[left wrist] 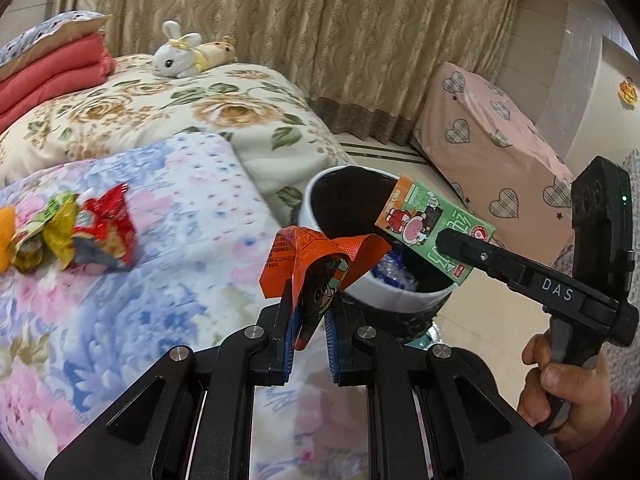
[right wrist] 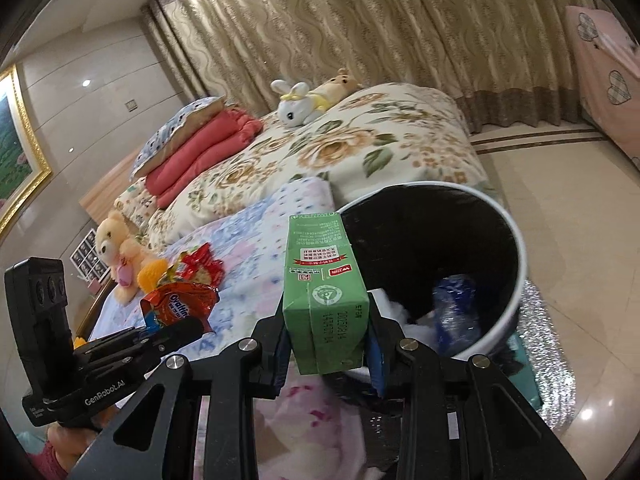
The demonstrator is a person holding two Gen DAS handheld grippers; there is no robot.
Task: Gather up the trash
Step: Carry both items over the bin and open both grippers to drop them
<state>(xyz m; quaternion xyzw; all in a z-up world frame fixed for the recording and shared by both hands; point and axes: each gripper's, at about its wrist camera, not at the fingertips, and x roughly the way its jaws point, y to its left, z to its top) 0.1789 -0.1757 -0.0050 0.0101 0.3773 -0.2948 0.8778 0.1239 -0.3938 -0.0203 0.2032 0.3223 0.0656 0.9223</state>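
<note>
Holding trash in both tools, the person is partway through: the left gripper (left wrist: 308, 320) pinches a crumpled orange foil snack wrapper (left wrist: 316, 264) between its blue pads, just beside the rim of the round white bin with a black liner (right wrist: 516, 240), while the right gripper (right wrist: 326, 344) is clamped on a green rectangular drink carton (right wrist: 320, 292) held over the bin's near edge. Inside the bin already lie a crushed clear-and-blue plastic bottle (right wrist: 456, 308) and some white crumpled paper (right wrist: 394, 312), so some collecting looks done. Neither held piece has been dropped yet. Still left on the pastel floral quilt (left wrist: 192, 216) is a small heap of red and yellow wrappers (left wrist: 76, 232). The carton looks stiff and undented; the wrapper is creased and folded over itself
</note>
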